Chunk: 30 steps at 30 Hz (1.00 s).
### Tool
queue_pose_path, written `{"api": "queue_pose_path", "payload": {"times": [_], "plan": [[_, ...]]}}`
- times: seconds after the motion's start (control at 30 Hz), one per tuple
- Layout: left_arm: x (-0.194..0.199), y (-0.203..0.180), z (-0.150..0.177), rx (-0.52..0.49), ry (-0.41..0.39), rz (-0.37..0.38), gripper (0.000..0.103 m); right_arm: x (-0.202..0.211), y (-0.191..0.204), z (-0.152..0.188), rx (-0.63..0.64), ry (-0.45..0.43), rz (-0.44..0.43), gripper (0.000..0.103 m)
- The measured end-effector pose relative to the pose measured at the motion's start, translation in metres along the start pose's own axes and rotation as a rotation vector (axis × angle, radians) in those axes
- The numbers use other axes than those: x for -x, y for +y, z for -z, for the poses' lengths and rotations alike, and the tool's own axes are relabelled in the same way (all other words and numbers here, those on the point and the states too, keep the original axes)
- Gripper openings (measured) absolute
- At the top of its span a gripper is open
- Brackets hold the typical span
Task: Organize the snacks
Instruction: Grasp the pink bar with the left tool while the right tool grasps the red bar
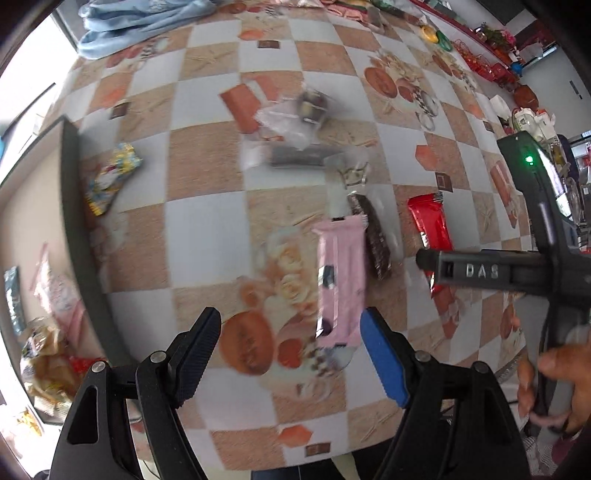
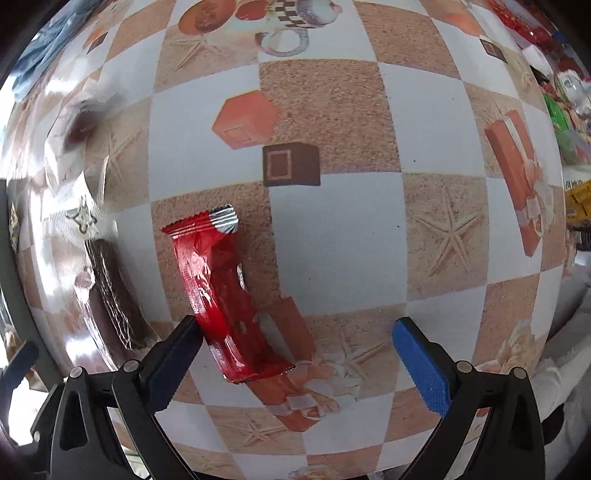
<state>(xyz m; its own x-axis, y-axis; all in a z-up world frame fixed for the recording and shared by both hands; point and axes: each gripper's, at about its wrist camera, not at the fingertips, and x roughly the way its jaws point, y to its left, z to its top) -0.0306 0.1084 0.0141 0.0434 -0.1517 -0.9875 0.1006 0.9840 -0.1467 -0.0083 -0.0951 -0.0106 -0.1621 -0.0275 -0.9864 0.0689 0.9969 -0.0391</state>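
A pink snack bar point(image 1: 341, 280) lies on the checkered tablecloth, its near end just ahead of my open, empty left gripper point(image 1: 291, 328), close to the blue finger. A dark chocolate bar in clear wrap point(image 1: 373, 236) lies beside it, and shows in the right wrist view point(image 2: 114, 295) too. A red snack bar point(image 2: 221, 299) lies between the fingers of my open right gripper point(image 2: 295, 332), near its left finger; it shows in the left wrist view point(image 1: 430, 229) under the right gripper's finger point(image 1: 476, 271).
A box point(image 1: 40, 236) at the left edge holds several snack packets. A yellow-blue packet point(image 1: 110, 177) leans by its rim. More wrapped snacks point(image 1: 295, 118) lie mid-table. Blue cloth point(image 1: 140, 22) lies at the far left. Clutter lines the far right shelf point(image 1: 491, 55).
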Motion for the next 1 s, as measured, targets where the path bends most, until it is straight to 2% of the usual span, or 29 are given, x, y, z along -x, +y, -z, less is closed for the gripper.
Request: {"api": "queue_pose_path", "payload": {"times": [0.17,0.23,0.37,0.47,0.53,0.87,1.0], "plan": [[-0.02,-0.012,-0.009,0.008,0.02,-0.011,0.081,-0.007,0.006,0.0,0.025,0.004,-0.001,0.103],[-0.028,-0.011,-0.013,0.021,0.025,-0.02,0.081,-0.002,-0.006,-0.003,0.032,0.002,-0.001,0.103],[-0.04,-0.005,-0.016,0.049,0.046,-0.024,0.081,-0.002,-0.002,-0.001,0.047,-0.005,0.002,0.103],[-0.041,0.004,-0.017,0.045,0.036,-0.086,0.081,-0.002,0.0,0.001,0.049,-0.006,0.003,0.103],[-0.041,0.012,-0.017,0.053,0.042,-0.099,0.081,-0.002,0.001,0.001,0.046,-0.003,0.003,0.103],[-0.042,0.033,-0.011,0.203,0.056,-0.087,0.082,-0.004,0.004,-0.003,0.055,0.032,0.004,0.103],[-0.048,0.031,-0.007,0.159,0.058,-0.134,0.086,-0.006,0.003,-0.006,0.055,0.043,0.004,0.103]]}}
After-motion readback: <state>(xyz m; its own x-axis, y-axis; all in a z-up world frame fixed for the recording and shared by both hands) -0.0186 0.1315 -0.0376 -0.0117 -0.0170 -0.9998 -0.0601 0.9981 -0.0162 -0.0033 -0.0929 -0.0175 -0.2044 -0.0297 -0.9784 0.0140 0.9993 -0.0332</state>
